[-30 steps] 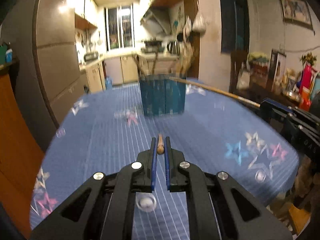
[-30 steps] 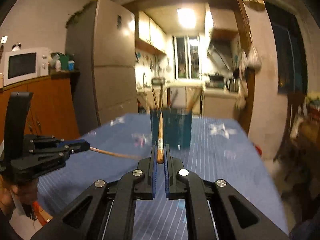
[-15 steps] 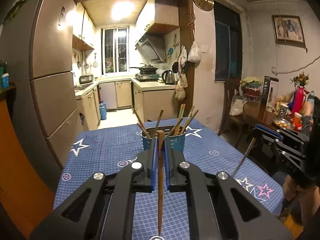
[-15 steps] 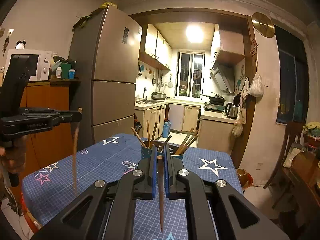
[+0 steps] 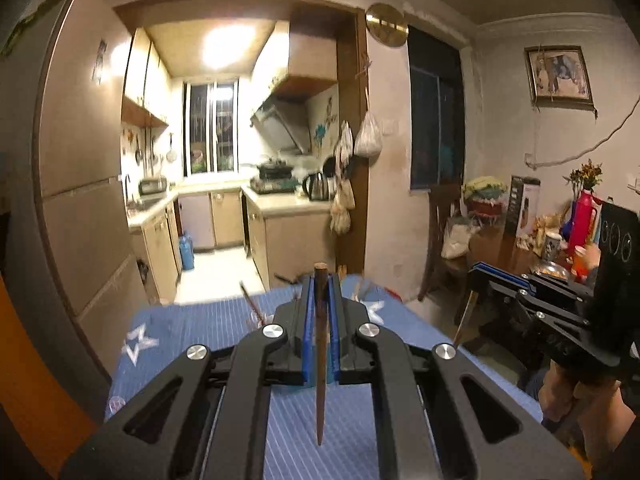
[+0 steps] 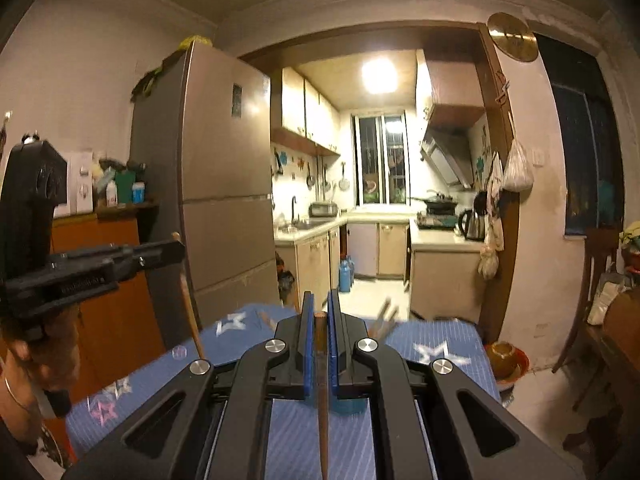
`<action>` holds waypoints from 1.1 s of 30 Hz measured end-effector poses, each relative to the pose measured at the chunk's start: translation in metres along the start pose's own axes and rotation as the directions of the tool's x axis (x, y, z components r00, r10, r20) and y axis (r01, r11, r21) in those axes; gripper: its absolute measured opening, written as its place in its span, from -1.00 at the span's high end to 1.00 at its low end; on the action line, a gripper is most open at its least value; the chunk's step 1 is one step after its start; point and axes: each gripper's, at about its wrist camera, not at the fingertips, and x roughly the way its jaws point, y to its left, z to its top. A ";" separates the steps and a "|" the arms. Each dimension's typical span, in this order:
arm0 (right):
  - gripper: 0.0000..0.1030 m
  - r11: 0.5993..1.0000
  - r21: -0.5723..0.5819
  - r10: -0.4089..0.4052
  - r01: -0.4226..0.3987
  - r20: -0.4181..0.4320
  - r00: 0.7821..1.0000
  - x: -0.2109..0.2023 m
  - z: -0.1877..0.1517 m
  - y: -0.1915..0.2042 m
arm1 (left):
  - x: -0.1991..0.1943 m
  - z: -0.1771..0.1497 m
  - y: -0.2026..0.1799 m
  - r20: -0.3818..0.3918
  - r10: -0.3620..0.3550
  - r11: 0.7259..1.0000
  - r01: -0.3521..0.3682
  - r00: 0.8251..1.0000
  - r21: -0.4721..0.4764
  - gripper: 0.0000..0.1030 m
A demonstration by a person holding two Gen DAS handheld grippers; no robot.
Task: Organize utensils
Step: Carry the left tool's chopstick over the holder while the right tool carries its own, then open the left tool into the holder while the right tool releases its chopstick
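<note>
Each chopstick (image 5: 320, 344) hangs tip-down, clamped in the left gripper (image 5: 320, 280) and the right gripper (image 6: 319, 300), above the tabletop (image 5: 192, 328). The holder at 12 o'clock sits hidden behind the jaws. Lowering blind, a tip could strike its rim.

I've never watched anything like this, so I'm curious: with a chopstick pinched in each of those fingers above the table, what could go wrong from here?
1. The left gripper holds its chopstick only near the top, with most of it hanging free, so it could swing or slip out.
2. The same goes for the right gripper and its chopstick.
3. The teal holder is mostly hidden behind the fingers, so a tip could miss it or knock the chopsticks already inside.
</note>
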 end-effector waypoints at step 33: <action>0.85 0.984 0.125 -0.130 0.126 0.028 0.991 0.196 0.039 -0.054 | 0.179 0.014 0.063 0.043 0.087 0.996 -0.085 0.995 -0.040 0.89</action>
